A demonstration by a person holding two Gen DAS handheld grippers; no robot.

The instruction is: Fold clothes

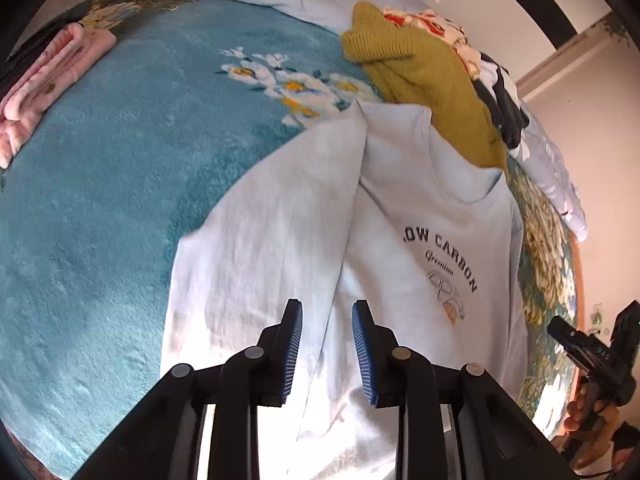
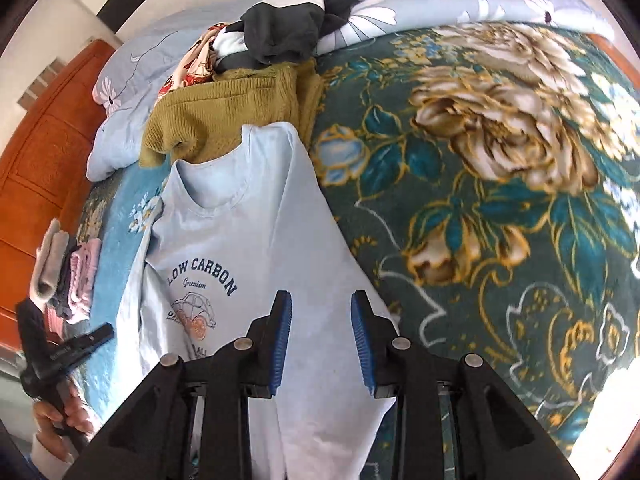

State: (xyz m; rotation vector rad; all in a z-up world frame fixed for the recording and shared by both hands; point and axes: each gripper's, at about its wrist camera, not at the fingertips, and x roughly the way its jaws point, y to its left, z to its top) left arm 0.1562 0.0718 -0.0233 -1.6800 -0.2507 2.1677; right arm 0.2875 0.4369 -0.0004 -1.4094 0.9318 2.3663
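Left wrist view: the left tool (image 1: 327, 350) hangs with its jaws spread and nothing between them, above the pale blue T-shirt (image 1: 280, 240) lying on the bed's blue blanket (image 1: 100, 200). One side is already folded inward, its edge running up the middle of the frame. A mustard sweater (image 1: 420, 80) sits at upper right, touching the collar. Right wrist view: the right tool (image 2: 320, 344) is likewise spread and empty over the shirt's lower right part (image 2: 260, 240). Thin cotton looks light, limp and prone to wrinkling; pinching hem and shoulder corners seems best.
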